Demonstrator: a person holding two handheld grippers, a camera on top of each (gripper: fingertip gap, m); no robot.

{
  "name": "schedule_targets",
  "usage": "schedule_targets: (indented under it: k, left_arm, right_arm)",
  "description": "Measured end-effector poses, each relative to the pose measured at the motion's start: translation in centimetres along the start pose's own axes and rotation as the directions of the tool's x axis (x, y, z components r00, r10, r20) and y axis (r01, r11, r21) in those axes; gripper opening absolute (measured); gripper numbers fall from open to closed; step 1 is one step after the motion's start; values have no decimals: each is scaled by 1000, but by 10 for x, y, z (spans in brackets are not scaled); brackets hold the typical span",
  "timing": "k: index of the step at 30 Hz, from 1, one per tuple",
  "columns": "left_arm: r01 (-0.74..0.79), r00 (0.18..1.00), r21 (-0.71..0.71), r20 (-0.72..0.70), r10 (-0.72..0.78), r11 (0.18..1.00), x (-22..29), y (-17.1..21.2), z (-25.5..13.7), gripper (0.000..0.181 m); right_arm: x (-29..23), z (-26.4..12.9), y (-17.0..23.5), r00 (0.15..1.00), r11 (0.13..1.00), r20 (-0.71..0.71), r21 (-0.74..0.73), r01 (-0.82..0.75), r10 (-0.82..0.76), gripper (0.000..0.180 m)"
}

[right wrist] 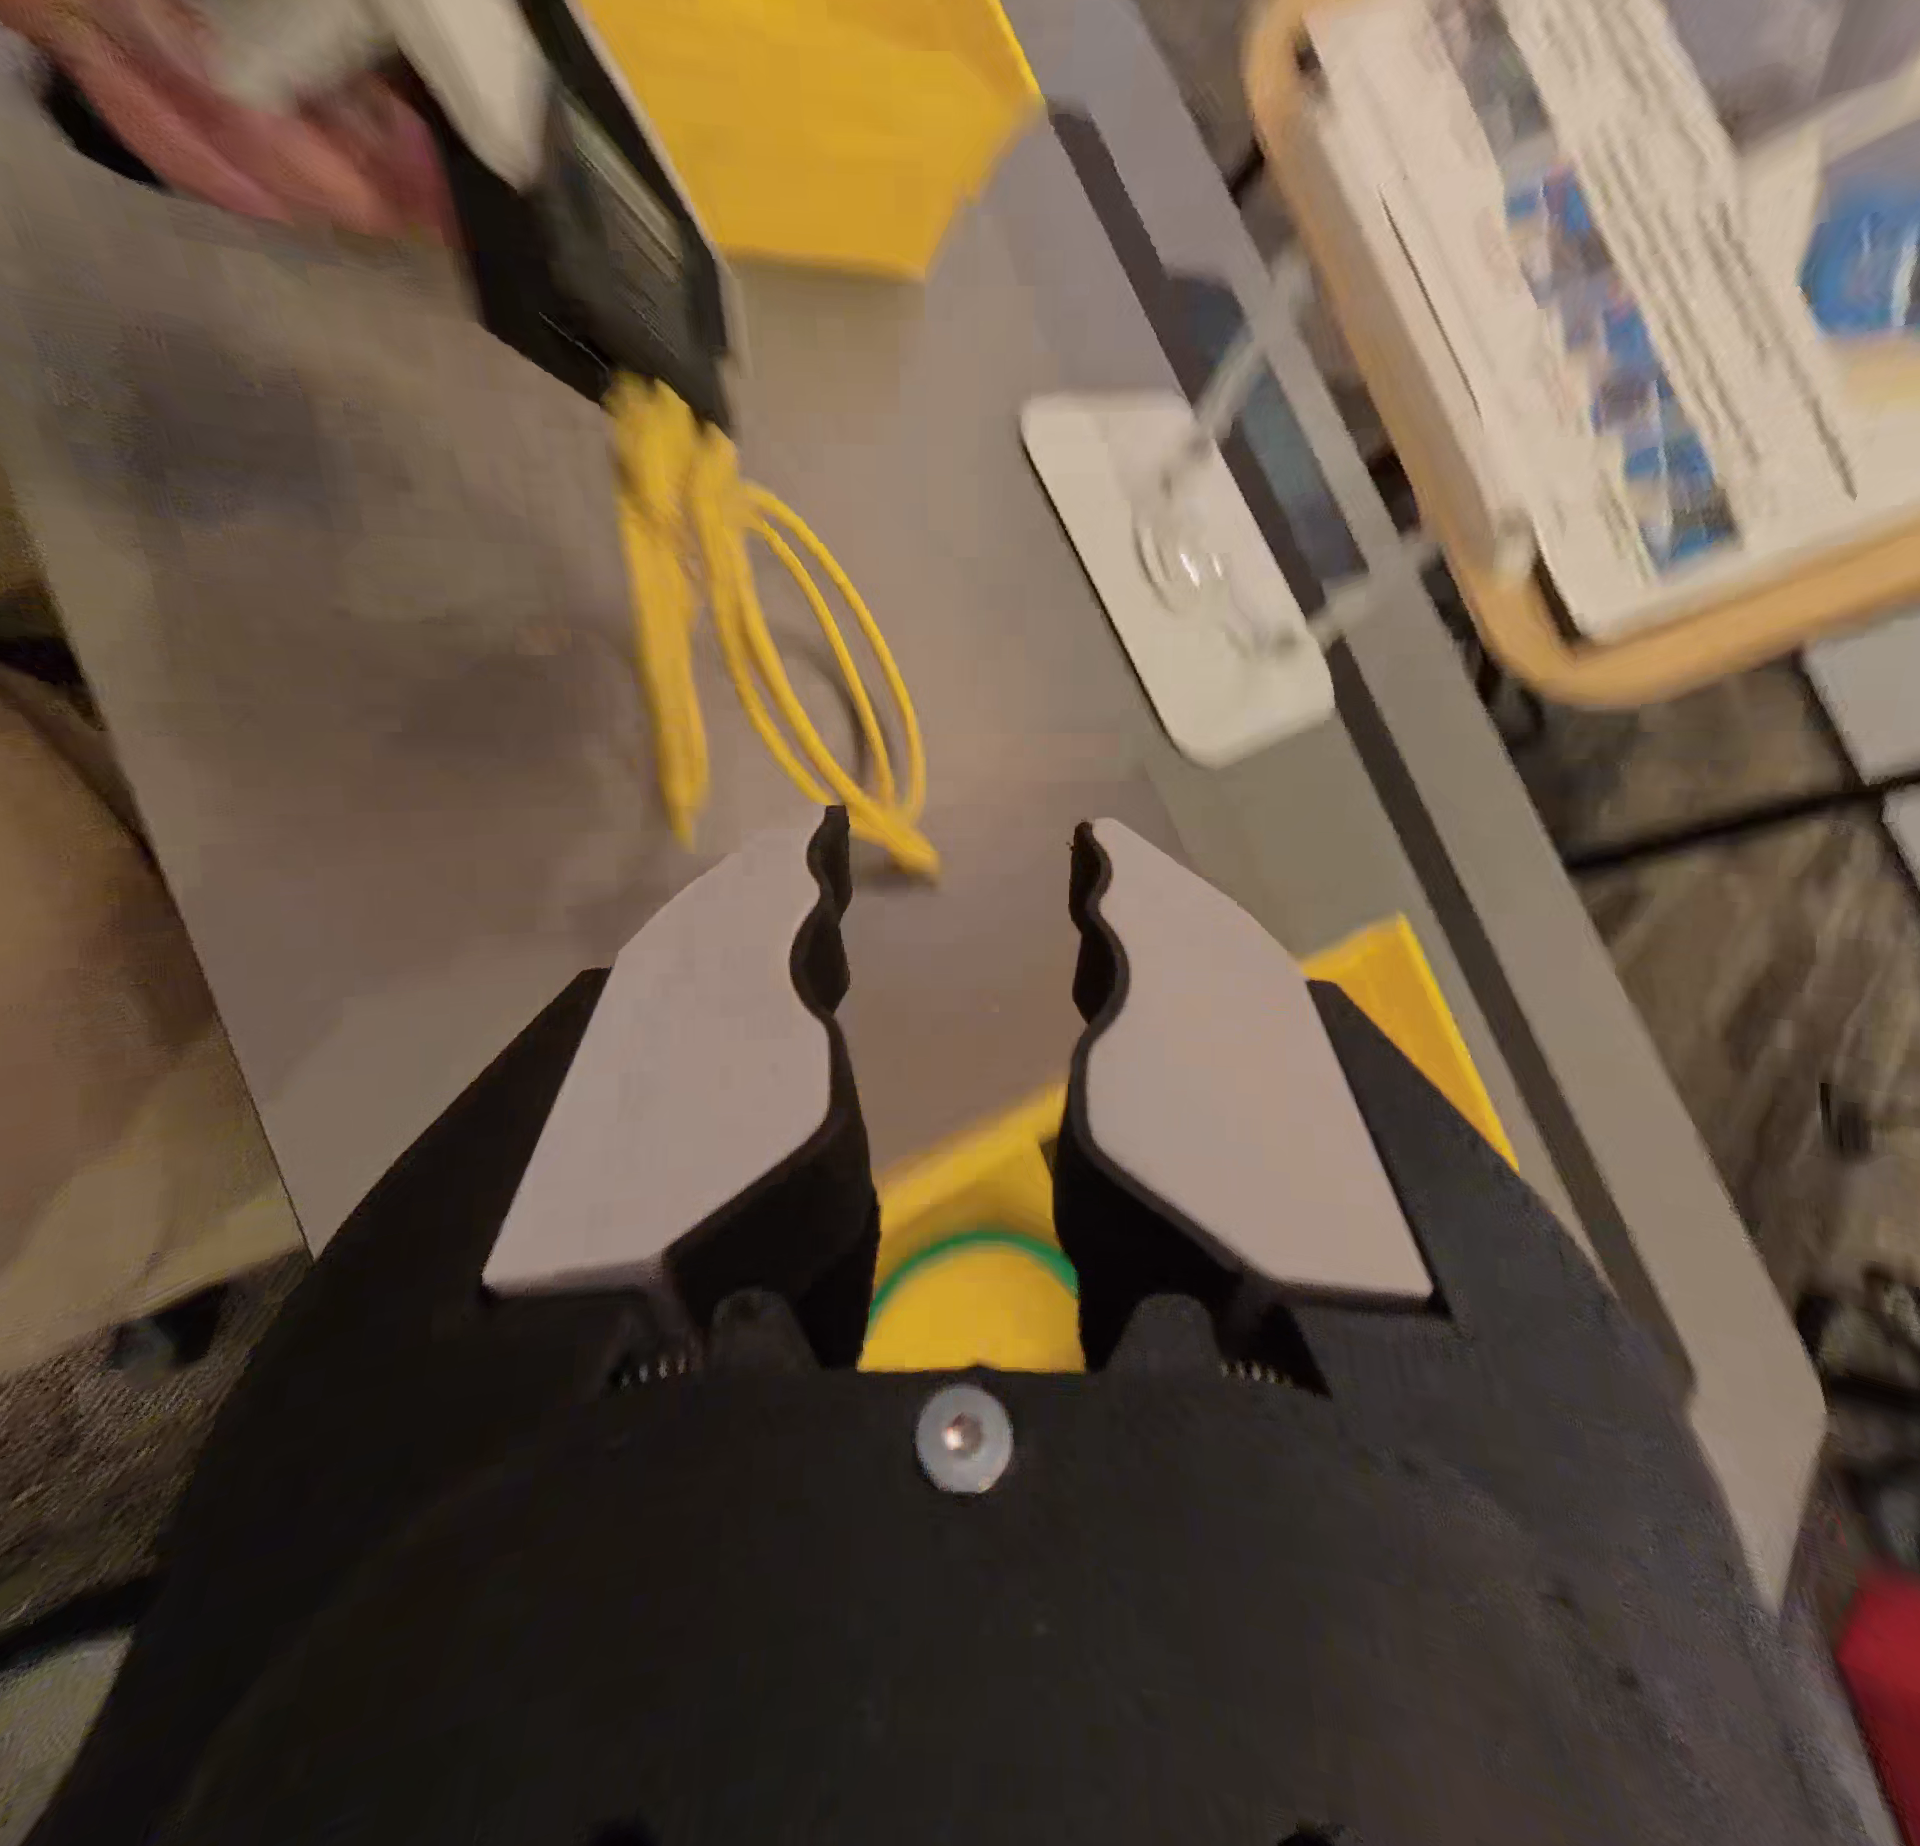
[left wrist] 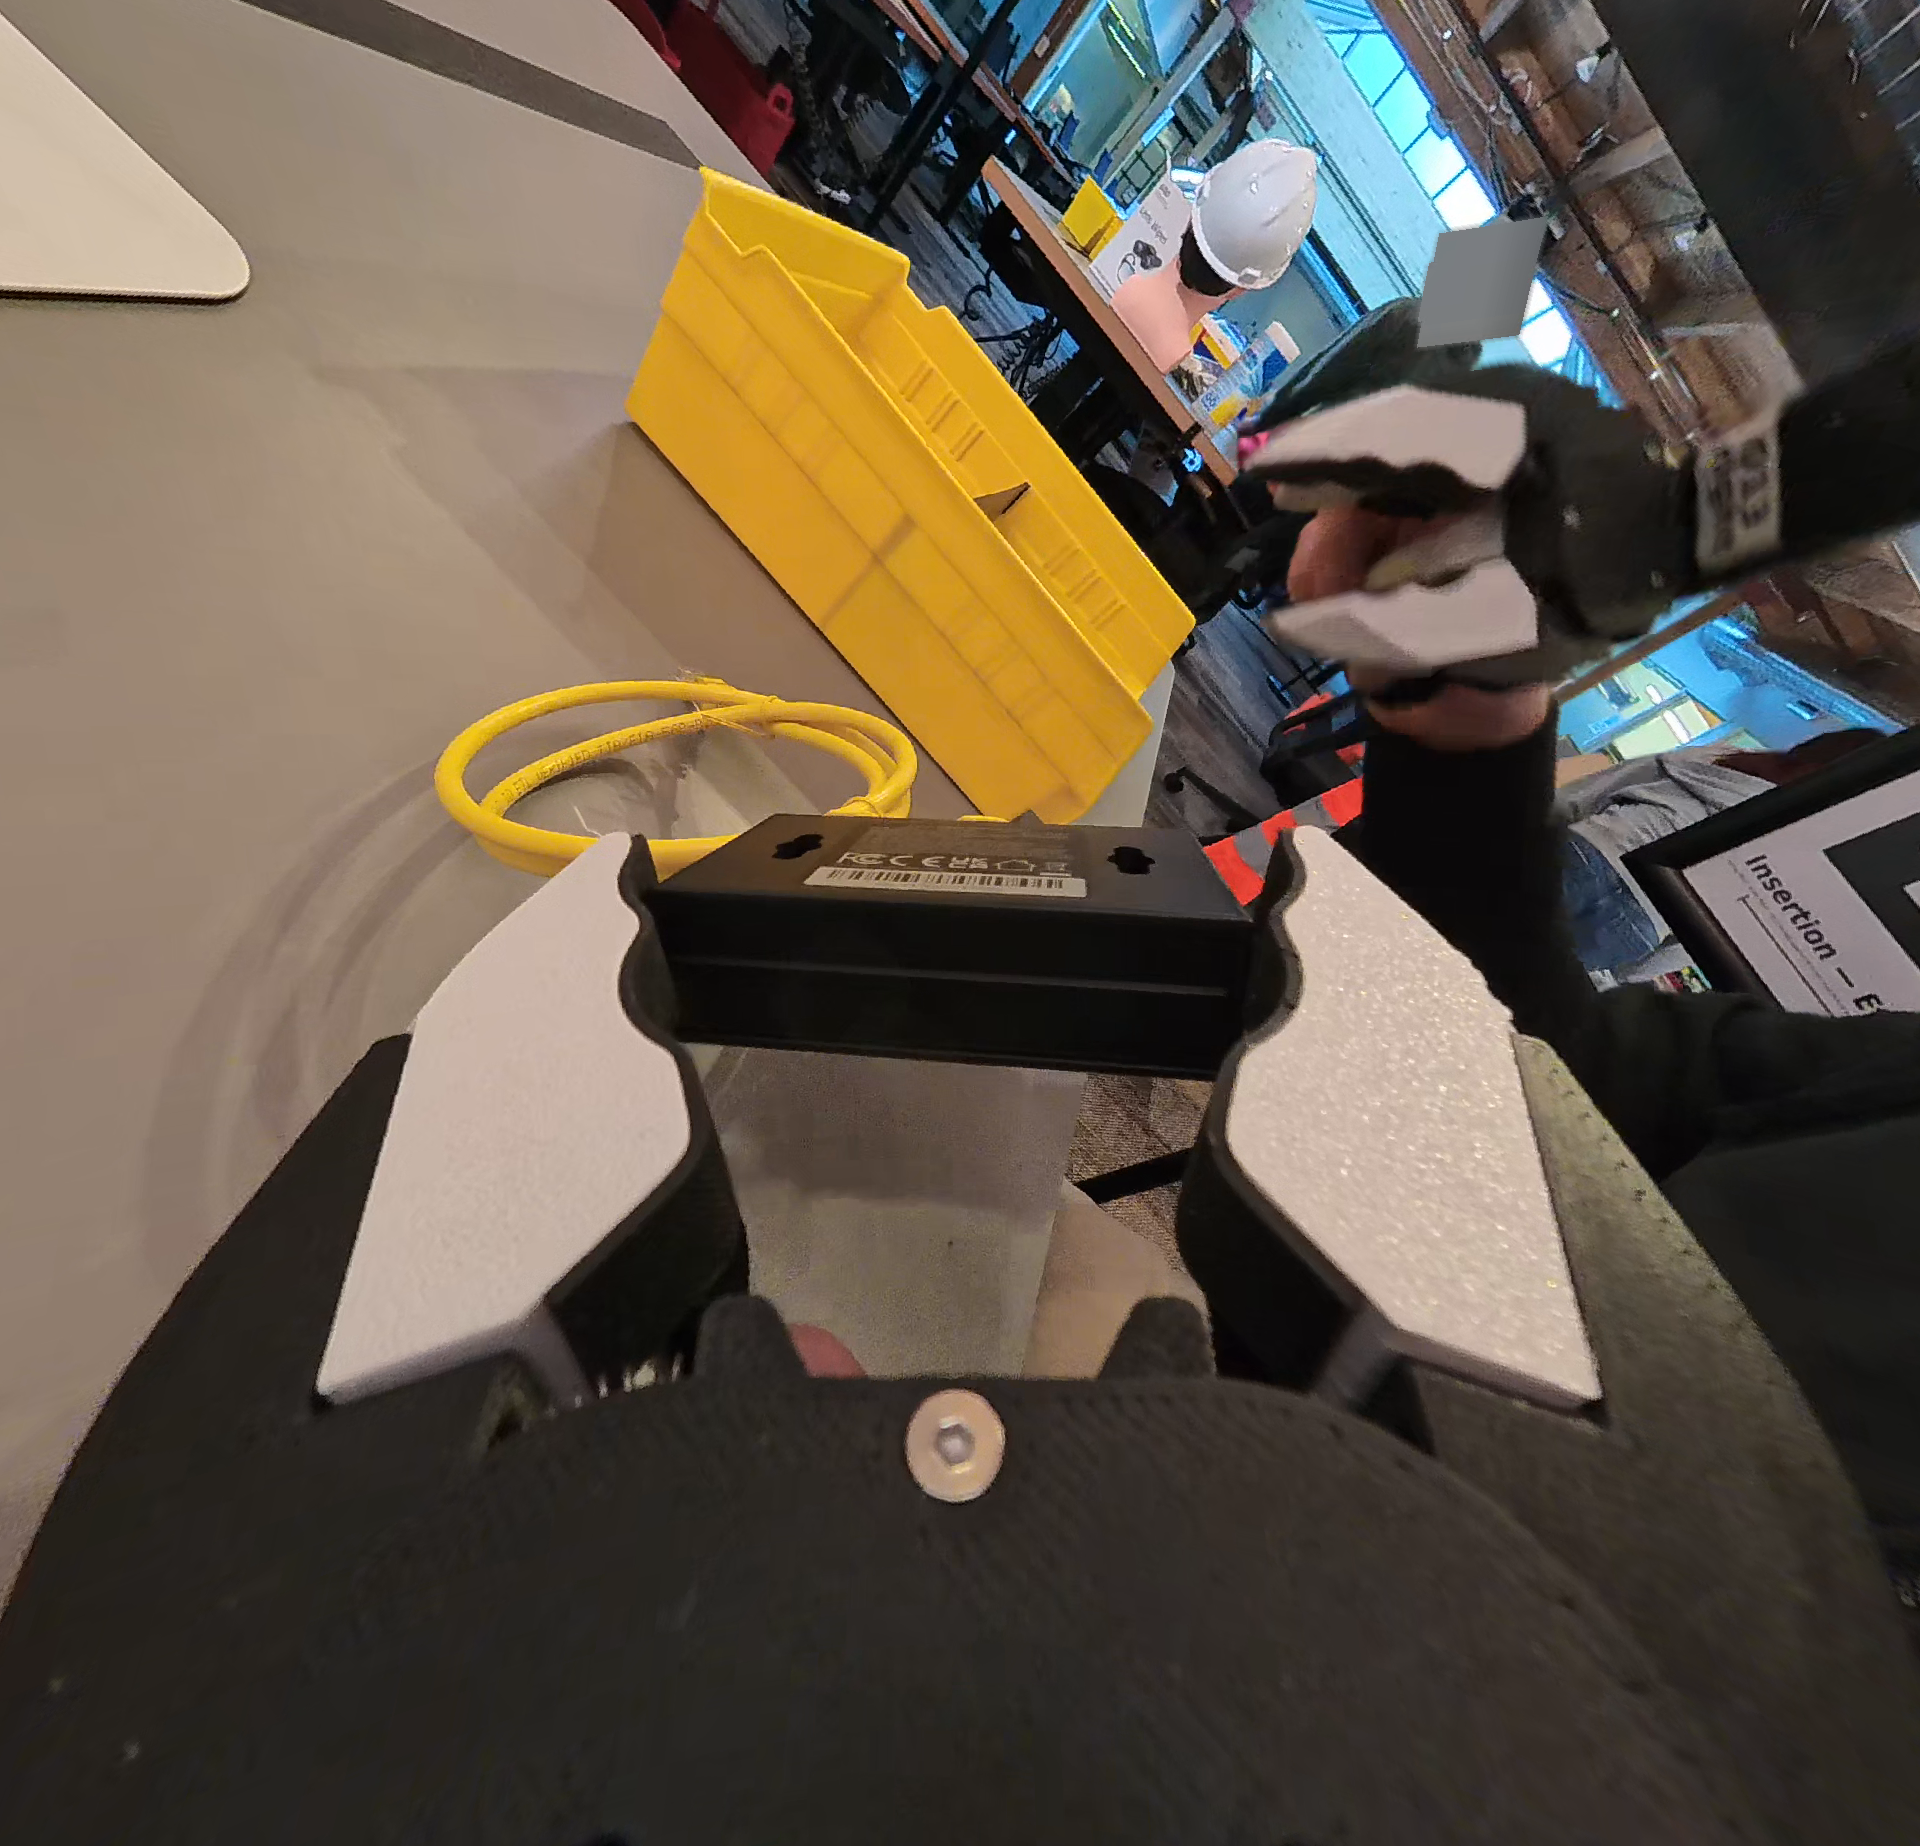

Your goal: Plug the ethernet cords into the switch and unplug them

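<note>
Your left gripper [left wrist: 951,949] clamps the black switch [left wrist: 951,923] just beside the yellow bin [left wrist: 894,508]. Only the right wrist view shows the yellow cords [right wrist: 665,466] plugged into the switch; your right gripper [right wrist: 961,840] holds nothing, fingers narrowly apart.

Black switch [left wrist: 951,949], yellow cords [left wrist: 665,773], yellow bin [left wrist: 894,508], grey table [left wrist: 260,549], seemingly green ring [right wrist: 971,1261].

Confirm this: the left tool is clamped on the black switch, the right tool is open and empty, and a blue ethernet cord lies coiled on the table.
One thing is wrong: the ethernet cord is yellow, as the left wrist view shows. The rest holds: the left tool clamps the black switch, and the right tool is open and empty.
</note>
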State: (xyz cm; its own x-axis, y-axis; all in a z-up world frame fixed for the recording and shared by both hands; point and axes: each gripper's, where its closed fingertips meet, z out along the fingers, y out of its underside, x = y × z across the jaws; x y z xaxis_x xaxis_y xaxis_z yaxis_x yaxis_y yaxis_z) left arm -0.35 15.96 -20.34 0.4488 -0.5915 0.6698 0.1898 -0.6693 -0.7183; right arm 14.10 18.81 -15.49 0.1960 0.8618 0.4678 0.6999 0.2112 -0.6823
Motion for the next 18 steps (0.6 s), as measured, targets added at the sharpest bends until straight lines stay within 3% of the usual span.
schedule_targets:
  k: [1,4,8,16,18]
  left_arm:
    - [3,1000,1,0,-3,1000,0,0,0,107]
    - [8,1000,3,-3,-8,1000,0,0,-1,107]
    - [27,1000,4,-16,-27,1000,-1,2,-1,107]
    - [-5,1000,1,-15,5,1000,2,2,0,107]
    - [-20,1000,-5,-9,20,1000,3,2,1,107]
  right_arm:
    - [-15,8,-15,1000,998,11,55,29,-30,42]
    - [-51,37,-45,994,978,1,178,105,-107,40]
    - [-76,79,-47,972,963,-47,129,235,-231,38]
    - [-82,113,-56,945,939,-75,115,325,-318,32]
    - [-84,116,-55,931,925,-77,109,363,-356,19]
